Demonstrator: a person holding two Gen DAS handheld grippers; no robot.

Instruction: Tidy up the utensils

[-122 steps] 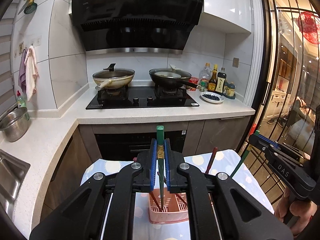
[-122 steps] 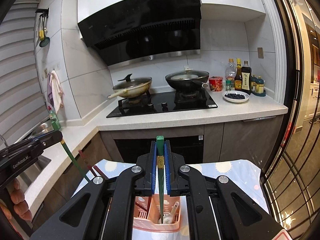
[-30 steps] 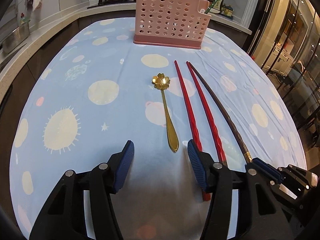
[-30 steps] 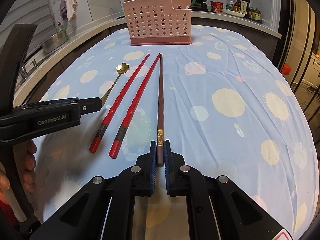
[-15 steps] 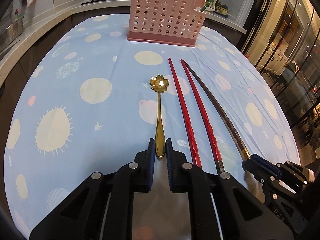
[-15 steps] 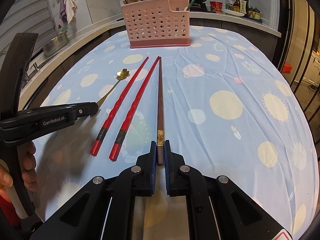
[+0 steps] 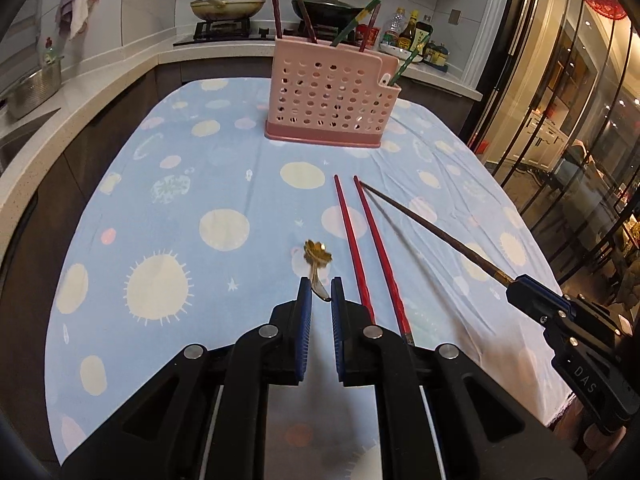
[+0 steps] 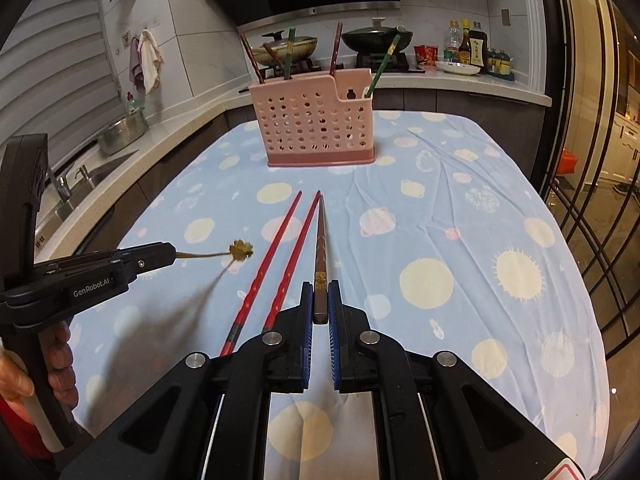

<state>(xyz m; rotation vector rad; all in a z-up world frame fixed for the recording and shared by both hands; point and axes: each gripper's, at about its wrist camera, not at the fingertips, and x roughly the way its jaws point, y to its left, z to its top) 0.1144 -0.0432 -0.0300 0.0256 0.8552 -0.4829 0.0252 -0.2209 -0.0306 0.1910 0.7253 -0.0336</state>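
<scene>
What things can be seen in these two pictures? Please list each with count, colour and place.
spoon: one, gold, held above the cloth
dark chopstick: one, brown, lifted at its near end
red chopsticks: two, lying on the cloth
holder: one, pink, far end of the table, several chopsticks inside
tablecloth: one, light blue with pale dots
pans: two, on the stove
left gripper: black, shut on the spoon
right gripper: black, shut on the dark chopstick

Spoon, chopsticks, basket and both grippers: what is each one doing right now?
Gold spoon: pinched by the handle, lifted off the cloth.
Dark chopstick: gripped at its thick end.
Red chopsticks: lying side by side on the cloth.
Pink basket: upright, chopsticks standing inside.
Left gripper: shut on the spoon.
Right gripper: shut on the dark chopstick.
</scene>
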